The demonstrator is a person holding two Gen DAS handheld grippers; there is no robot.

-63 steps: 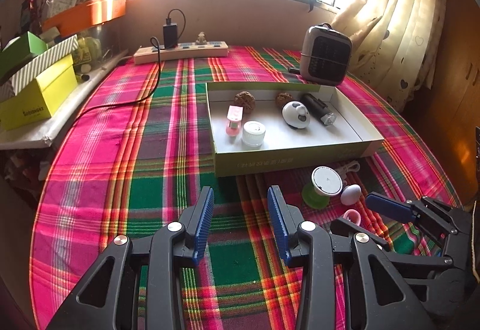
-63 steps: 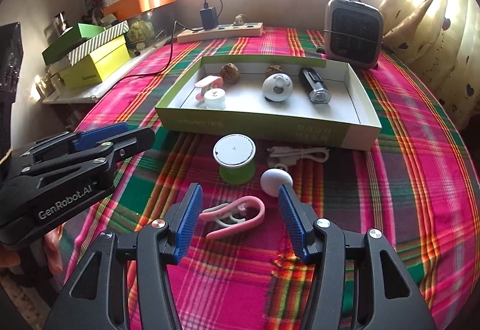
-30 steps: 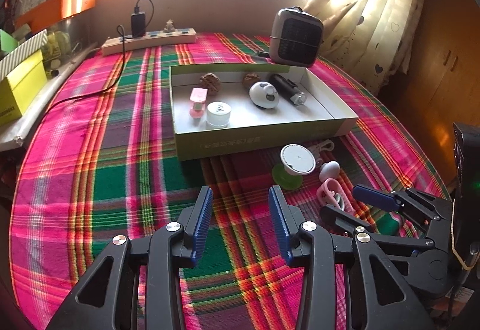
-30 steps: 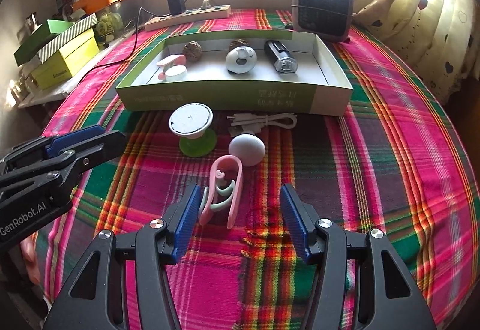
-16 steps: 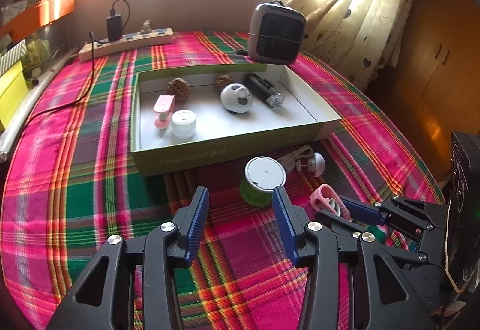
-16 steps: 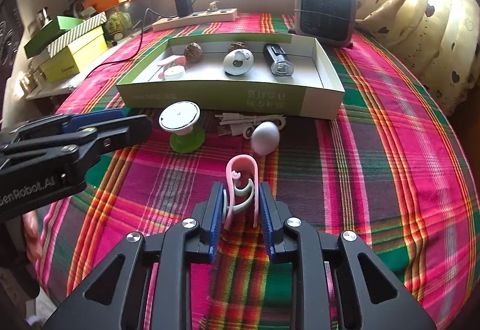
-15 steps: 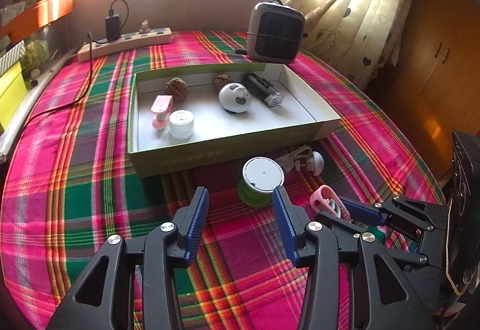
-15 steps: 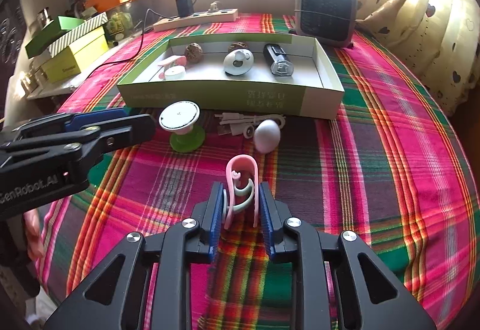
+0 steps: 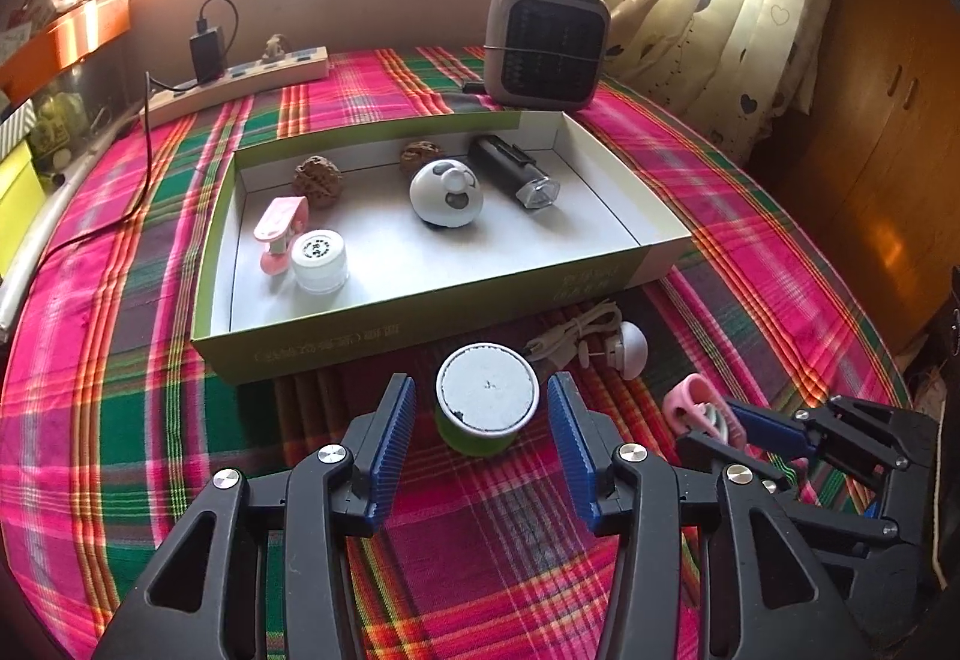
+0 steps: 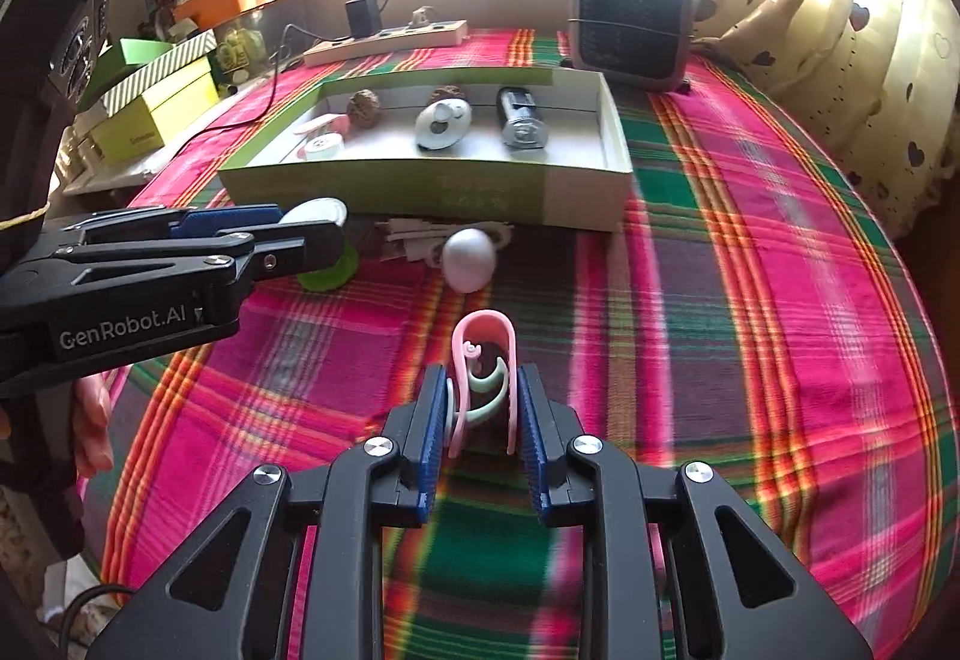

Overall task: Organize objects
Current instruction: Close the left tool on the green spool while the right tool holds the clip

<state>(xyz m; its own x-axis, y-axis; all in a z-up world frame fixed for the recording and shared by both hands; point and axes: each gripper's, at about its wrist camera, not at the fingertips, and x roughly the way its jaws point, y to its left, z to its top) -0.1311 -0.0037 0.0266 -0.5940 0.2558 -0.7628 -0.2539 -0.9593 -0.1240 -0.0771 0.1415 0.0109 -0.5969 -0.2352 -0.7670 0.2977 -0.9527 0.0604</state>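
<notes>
A green spool with a white top [image 9: 486, 405] stands on the plaid cloth in front of the green-sided box [image 9: 336, 342]. My left gripper [image 9: 483, 438] is open, with its blue pads on either side of the spool and apart from it. My right gripper [image 10: 483, 420] is shut on a pink clip [image 10: 483, 360] and holds it a little above the cloth; it also shows in the left wrist view [image 9: 696, 408]. A white egg-shaped object [image 10: 469, 259] and a white cable [image 9: 570, 333] lie by the box front.
The box holds two walnuts [image 9: 317, 180], a pink item [image 9: 277, 231], a white cap [image 9: 319, 261], a white round gadget [image 9: 445, 192] and a black flashlight [image 9: 513, 171]. A small heater [image 9: 543, 54] and a power strip [image 9: 240, 81] stand behind it. Boxes [image 10: 156, 111] sit at far left.
My left gripper moved forward until its open pads flank the green spool. My right gripper closed on the pink clip and has lifted it slightly.
</notes>
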